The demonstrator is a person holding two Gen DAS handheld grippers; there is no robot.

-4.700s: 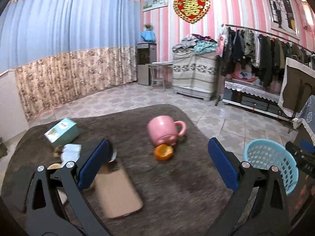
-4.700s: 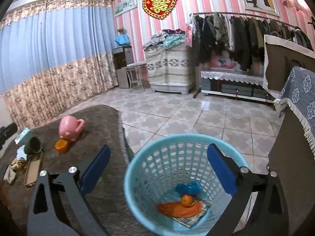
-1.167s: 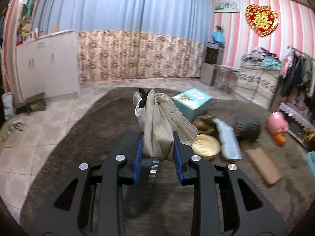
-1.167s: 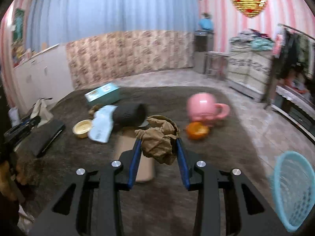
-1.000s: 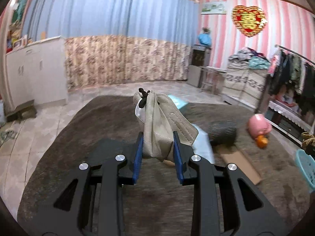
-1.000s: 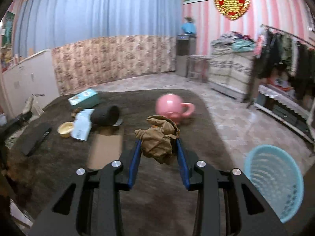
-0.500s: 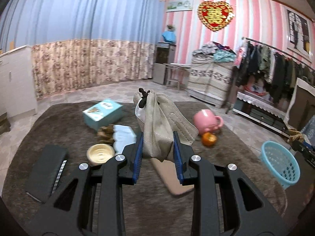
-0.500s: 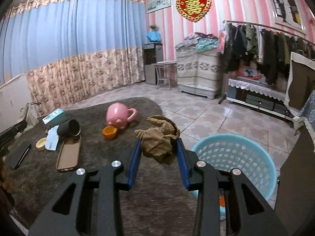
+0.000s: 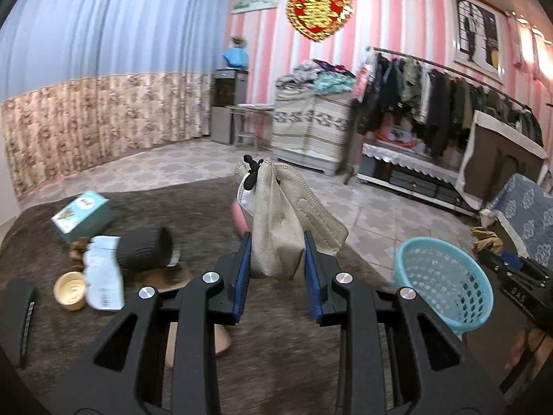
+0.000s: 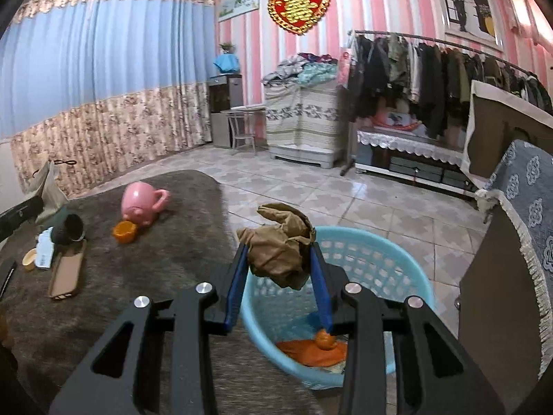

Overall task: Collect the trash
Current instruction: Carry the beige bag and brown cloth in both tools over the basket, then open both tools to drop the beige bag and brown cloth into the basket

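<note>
Between left gripper [image 9: 276,263] pads: beige face mask [image 9: 283,221], clamped, above brown rug [image 9: 283,352]
Right gripper [image 10: 280,259]: clenched on crumpled brown paper [image 10: 280,245], over blue basket [image 10: 390,259]
Far right: clothes rack [image 10: 432,65]

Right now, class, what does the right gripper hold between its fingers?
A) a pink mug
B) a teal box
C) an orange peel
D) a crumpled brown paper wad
D: in the right wrist view the right gripper is clamped on the crumpled brown paper wad, in front of the blue basket.
</note>
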